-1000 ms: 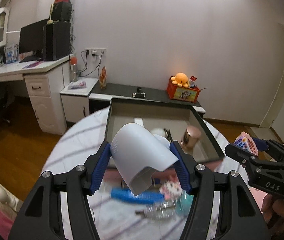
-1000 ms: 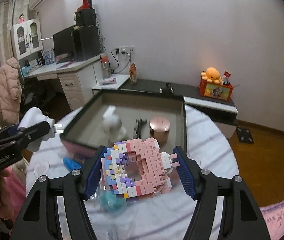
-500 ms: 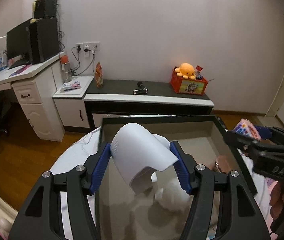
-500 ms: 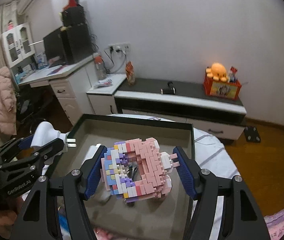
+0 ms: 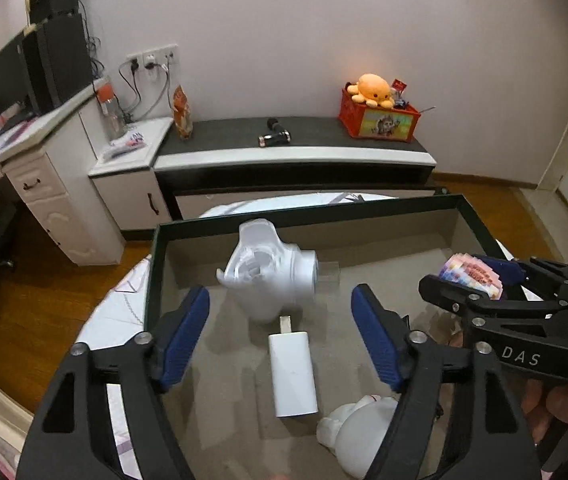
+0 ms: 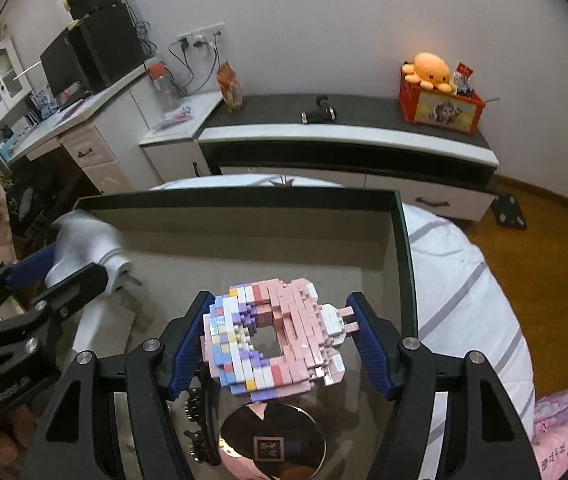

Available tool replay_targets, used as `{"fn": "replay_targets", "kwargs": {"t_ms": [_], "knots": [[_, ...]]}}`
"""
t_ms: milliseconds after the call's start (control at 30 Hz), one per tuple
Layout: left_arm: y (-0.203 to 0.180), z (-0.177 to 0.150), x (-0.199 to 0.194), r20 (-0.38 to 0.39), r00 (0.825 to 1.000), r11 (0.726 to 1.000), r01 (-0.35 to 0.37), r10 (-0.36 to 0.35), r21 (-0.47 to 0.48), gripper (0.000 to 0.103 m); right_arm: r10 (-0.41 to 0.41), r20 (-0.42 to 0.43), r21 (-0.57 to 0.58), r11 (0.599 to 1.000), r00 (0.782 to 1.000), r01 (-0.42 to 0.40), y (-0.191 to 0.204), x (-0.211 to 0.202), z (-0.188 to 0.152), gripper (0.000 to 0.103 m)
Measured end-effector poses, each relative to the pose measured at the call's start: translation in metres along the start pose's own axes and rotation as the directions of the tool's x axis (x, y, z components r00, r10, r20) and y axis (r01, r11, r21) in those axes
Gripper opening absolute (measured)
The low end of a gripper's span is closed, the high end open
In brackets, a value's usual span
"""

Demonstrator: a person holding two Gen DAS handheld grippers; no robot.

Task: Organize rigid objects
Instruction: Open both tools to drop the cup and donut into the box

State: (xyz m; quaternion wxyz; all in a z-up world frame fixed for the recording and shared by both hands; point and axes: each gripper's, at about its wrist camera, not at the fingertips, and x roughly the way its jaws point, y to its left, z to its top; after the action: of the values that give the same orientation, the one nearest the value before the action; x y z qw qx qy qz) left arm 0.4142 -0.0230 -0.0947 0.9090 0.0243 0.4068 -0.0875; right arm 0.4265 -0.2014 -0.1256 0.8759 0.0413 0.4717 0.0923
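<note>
My left gripper [image 5: 280,300] hangs over the dark-rimmed box [image 5: 156,264] and its jaws are opening. The white plug adapter [image 5: 272,276] is free of the blue pads, just ahead of them and inside the box. It shows blurred beside the left gripper [image 6: 64,268] in the right wrist view. My right gripper [image 6: 280,304] is shut on a pink and purple brick-built ring [image 6: 276,340], held above the box [image 6: 244,196]. From the left wrist view, the right gripper [image 5: 471,276] sits at the box's right side.
Inside the box lie a white charger block [image 5: 291,372], a white figurine [image 5: 359,428], a rose-gold round tin [image 6: 272,440] and a black hair clip [image 6: 196,420]. The box stands on a round white table [image 6: 463,280]. A low cabinet [image 5: 291,152] runs along the wall behind.
Both grippers moved forward and down over the box. The left jaws spread apart and the white adapter left them. The right gripper kept its hold on the brick ring.
</note>
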Motion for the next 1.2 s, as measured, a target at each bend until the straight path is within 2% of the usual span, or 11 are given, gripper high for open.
{"fn": "replay_targets", "kwargs": {"t_ms": [67,100,167,300,333,367,500,733,1000,1200], "knots": [[-0.001,-0.002,-0.01,0.028,0.999,1.0,-0.023,0.022,0.006,0.089,0.014,-0.001,-0.001,1.0,1.0,-0.014,0.0,-0.002,0.0,0.078],[0.0,-0.004,-0.014,0.041,0.999,0.999,-0.034,0.033,0.003,0.091,0.015,0.007,-0.001,1.0,1.0,-0.015,0.0,-0.003,0.0,0.083],[0.003,-0.007,-0.027,0.075,0.996,0.999,-0.051,0.051,-0.007,0.096,0.014,0.013,0.011,1.0,1.0,-0.014,0.0,-0.01,-0.002,0.083],[0.011,-0.018,-0.063,0.138,0.987,0.996,-0.078,0.082,-0.036,0.1,0.007,0.038,0.029,1.0,0.999,-0.008,0.0,-0.027,-0.007,0.09],[0.012,-0.022,-0.072,0.151,0.985,0.996,-0.081,0.086,-0.041,0.101,0.007,0.053,0.03,1.0,0.999,-0.008,0.001,-0.035,-0.009,0.1],[0.013,-0.028,-0.085,0.172,0.981,0.995,-0.086,0.093,-0.048,0.101,0.014,0.07,0.026,1.0,0.997,-0.016,0.002,-0.042,-0.011,0.103],[0.013,-0.048,-0.123,0.221,0.968,0.992,-0.111,0.122,-0.062,0.103,0.021,0.126,0.017,1.0,0.992,-0.023,0.01,-0.073,-0.027,0.103],[0.01,-0.081,-0.181,0.272,0.952,0.988,-0.118,0.142,-0.102,0.103,0.013,0.234,-0.006,1.0,0.972,-0.012,0.037,-0.135,-0.074,0.103],[-0.004,-0.129,-0.223,0.269,0.945,0.979,-0.158,0.188,-0.129,0.103,0.017,0.342,-0.026,1.0,0.94,-0.009,0.054,-0.199,-0.132,0.103],[-0.013,-0.163,-0.239,0.259,0.946,0.975,-0.156,0.193,-0.157,0.103,0.017,0.407,-0.032,0.999,0.913,-0.004,0.062,-0.24,-0.179,0.103]]}}
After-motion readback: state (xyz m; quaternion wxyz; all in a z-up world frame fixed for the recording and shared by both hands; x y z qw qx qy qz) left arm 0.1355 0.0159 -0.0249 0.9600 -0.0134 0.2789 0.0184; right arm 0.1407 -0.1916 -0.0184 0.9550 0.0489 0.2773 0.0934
